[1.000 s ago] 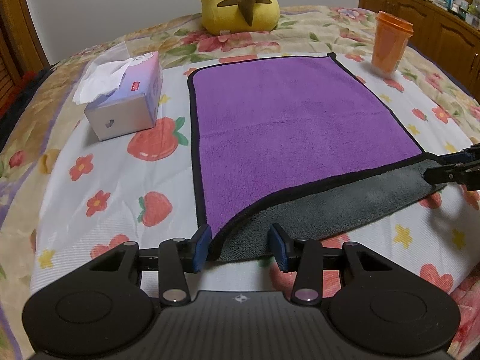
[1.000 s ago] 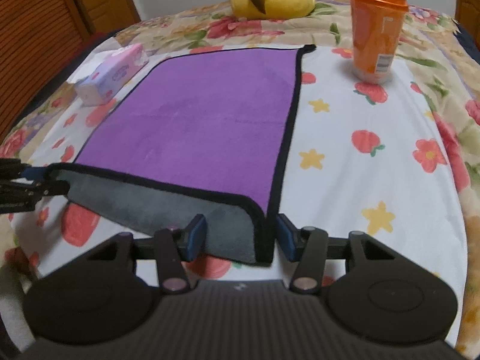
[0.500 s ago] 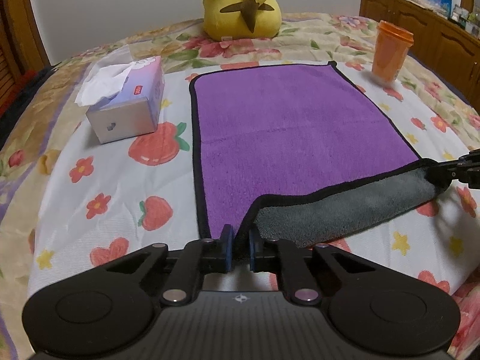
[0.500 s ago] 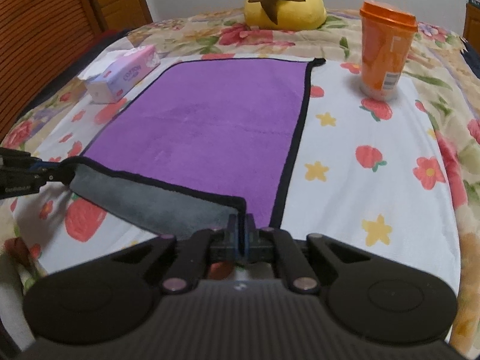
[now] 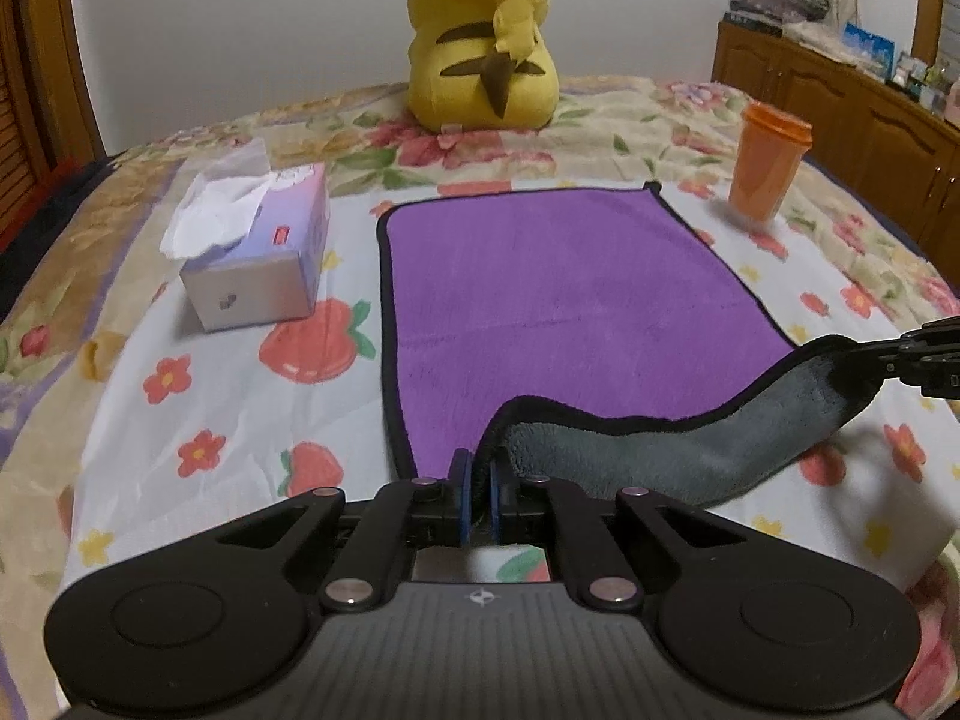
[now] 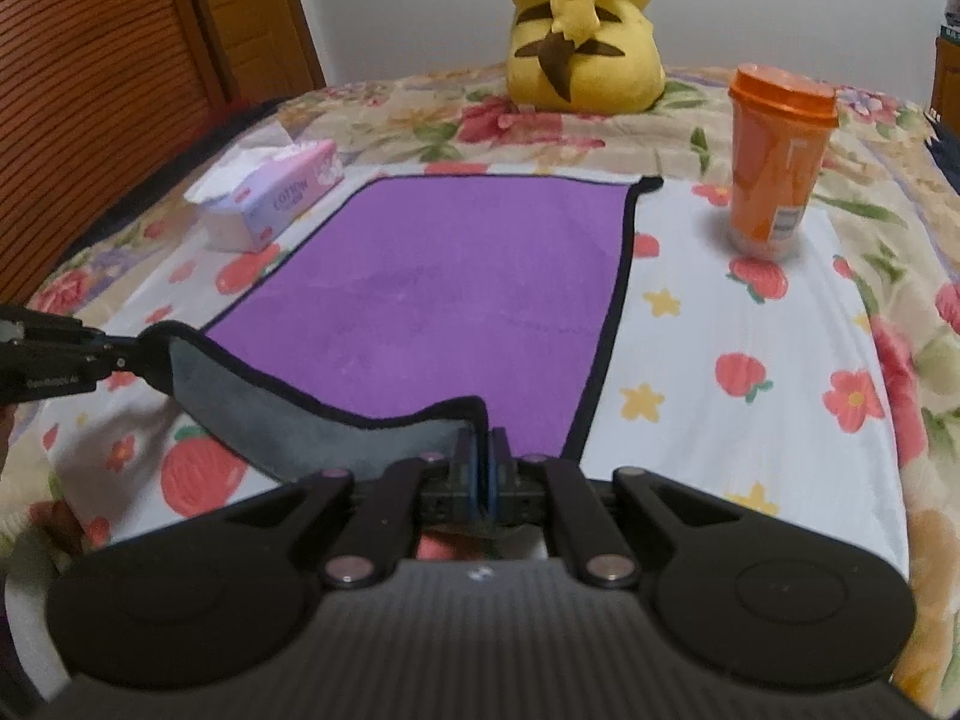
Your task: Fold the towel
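A purple towel [image 5: 558, 294] with a black border and grey underside lies flat on the flowered bedspread; it also shows in the right wrist view [image 6: 444, 294]. My left gripper [image 5: 478, 495] is shut on the towel's near left corner. My right gripper [image 6: 480, 474] is shut on the near right corner. Both corners are lifted off the bed, and the near edge hangs between them, grey side [image 5: 660, 456] up. The right gripper shows at the right edge of the left wrist view [image 5: 924, 360], the left gripper at the left edge of the right wrist view [image 6: 54, 354].
A tissue box [image 5: 258, 258] stands left of the towel. An orange lidded cup [image 5: 765, 171] stands to its right, also in the right wrist view [image 6: 777, 162]. A yellow plush toy [image 5: 486, 54] sits beyond the far edge. Wooden cabinets [image 5: 840, 102] line the right.
Both grippers went from open around the near corners to shut on them, then rose. The near edge now hangs above the bed, its grey underside showing.
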The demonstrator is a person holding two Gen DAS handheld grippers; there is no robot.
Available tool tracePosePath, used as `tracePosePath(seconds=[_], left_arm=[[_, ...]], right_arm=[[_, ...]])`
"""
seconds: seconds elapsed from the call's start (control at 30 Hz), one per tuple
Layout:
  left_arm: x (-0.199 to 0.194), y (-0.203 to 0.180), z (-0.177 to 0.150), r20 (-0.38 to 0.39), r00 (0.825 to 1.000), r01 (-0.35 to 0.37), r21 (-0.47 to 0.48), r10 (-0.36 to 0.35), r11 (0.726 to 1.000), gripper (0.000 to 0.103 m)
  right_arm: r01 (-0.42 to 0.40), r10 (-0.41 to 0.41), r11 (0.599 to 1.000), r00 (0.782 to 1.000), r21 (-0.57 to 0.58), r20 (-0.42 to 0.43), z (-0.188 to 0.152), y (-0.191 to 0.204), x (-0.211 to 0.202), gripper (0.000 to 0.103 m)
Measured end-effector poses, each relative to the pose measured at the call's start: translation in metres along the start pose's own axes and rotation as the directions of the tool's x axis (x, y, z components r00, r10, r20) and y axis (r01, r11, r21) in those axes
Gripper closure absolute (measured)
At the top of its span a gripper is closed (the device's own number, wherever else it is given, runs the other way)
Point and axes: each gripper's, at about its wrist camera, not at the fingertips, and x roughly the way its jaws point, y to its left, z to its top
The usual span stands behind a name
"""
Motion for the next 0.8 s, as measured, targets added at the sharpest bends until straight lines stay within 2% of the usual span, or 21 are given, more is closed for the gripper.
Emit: tracePosePath(seconds=[0.43,0.8], left_arm=[[-0.015,-0.001,0.020,0.105,0.994,0.018,-0.009,-0.017,1.000,0.094],[-0.005,0.003,0.030,0.120,0.992,0.034,-0.019,-0.032,0.999,0.095]], right_arm=[[-0.016,0.017,1.000,0.995,-0.014,0.097,0.017,-0.002,-0.015,0.099],[-0.021,0.023,1.000,0.992,-0.017,0.123,0.028,-0.010,-0.009,0.099]])
